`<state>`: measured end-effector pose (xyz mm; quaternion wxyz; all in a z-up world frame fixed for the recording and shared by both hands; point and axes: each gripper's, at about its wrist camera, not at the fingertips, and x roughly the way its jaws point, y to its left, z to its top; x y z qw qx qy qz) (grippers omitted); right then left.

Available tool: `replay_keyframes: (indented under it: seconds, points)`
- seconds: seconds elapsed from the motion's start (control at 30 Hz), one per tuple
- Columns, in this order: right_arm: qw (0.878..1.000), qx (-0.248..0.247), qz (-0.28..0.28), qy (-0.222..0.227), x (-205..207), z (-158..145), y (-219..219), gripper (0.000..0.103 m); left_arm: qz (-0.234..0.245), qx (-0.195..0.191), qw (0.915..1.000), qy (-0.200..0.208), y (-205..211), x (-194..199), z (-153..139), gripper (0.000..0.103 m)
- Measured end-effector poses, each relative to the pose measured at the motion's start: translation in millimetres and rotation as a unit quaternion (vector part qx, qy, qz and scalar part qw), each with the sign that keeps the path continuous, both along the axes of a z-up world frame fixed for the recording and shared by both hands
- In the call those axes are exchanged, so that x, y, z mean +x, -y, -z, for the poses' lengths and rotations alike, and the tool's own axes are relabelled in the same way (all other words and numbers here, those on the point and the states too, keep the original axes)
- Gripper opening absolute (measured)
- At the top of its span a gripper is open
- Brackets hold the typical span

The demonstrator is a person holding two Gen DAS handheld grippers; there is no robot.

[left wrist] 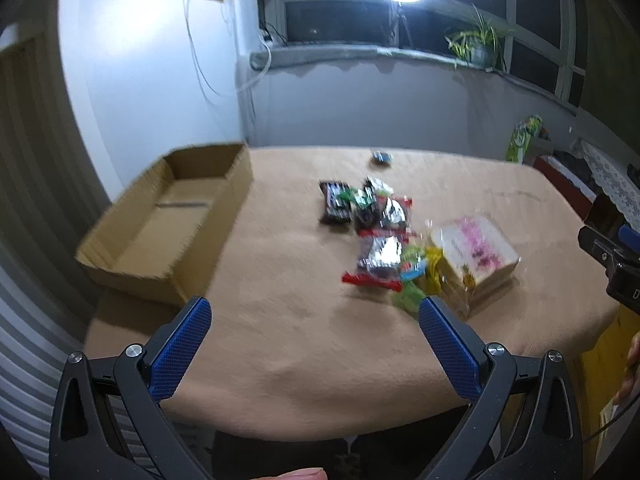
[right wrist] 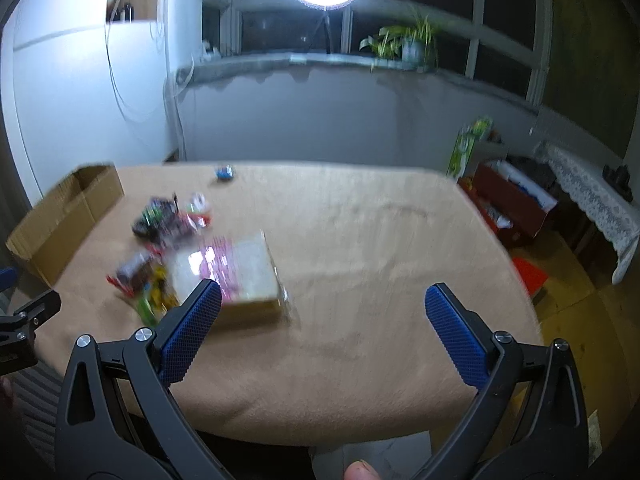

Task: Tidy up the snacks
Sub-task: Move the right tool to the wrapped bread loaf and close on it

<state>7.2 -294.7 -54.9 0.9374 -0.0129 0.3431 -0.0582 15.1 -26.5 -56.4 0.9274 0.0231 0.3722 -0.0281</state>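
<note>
**Both grippers spread above the snack table**

Left wrist view: the left gripper hangs over the near edge of the tan-clothed table, its blue-padded jaws spread wide and holding nothing. An open, shallow brown cardboard box sits at the table's left edge. A blurred heap of colourful snack packets lies mid-table, touching a clear-wrapped pink-and-cream flat package on its right. A small blue packet lies apart, farther back.

Right wrist view: the right gripper likewise has its jaws spread and empty. The flat package lies just beyond its left finger, the snack packets and the cardboard box farther left.
</note>
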Motion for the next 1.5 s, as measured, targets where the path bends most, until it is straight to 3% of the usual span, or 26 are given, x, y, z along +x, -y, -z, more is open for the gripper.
replay_keyframes:
  seconds: [0.13,0.33,0.43,0.53,0.6,0.73,0.8,0.93,1.1,1.23,1.37,1.5]
  points:
    - [0.999,0.012,-0.008,-0.045,17,46,6,0.103,0.017,0.007,0.9994,-0.029,11,14,40,0.103]
    - [0.998,0.028,-0.023,-0.06,23,82,11,0.103,0.04,-0.008,0.9973,-0.061,13,34,72,0.103]
    - [0.999,0.019,-0.033,-0.031,17,85,10,0.103,0.042,-0.025,0.9964,-0.07,6,37,84,0.103]
    - [0.999,0.017,-0.048,0.008,10,90,13,0.103,0.058,-0.045,0.9961,-0.048,-1,35,84,0.103]
    - [0.999,0.013,-0.048,0.017,9,91,11,0.103,0.069,-0.048,0.9958,-0.037,-3,34,85,0.103]
    - [0.999,0.029,-0.038,-0.005,11,80,3,0.103,0.084,-0.049,0.9952,-0.015,-4,40,87,0.103]
    - [0.995,0.056,-0.084,0.018,2,69,-11,0.103,0.1,-0.041,0.9938,-0.023,-5,41,86,0.103]
    - [0.991,0.016,-0.131,0.031,-2,60,-40,0.103,0.108,-0.038,0.9927,-0.037,-12,39,77,0.103]
    - [0.992,0.051,-0.109,0.036,13,45,-12,0.103,0.132,-0.069,0.9882,-0.036,-10,30,59,0.103]
    - [0.992,0.091,-0.091,0.015,38,36,26,0.103,0.188,-0.138,0.9721,-0.03,20,21,44,0.103]
    - [0.982,0.154,-0.106,-0.019,68,39,44,0.103,0.244,-0.163,0.9549,-0.045,66,24,44,0.098]
    - [0.972,0.178,-0.142,-0.052,90,50,40,0.095,0.24,-0.126,0.9613,-0.047,96,38,52,0.085]
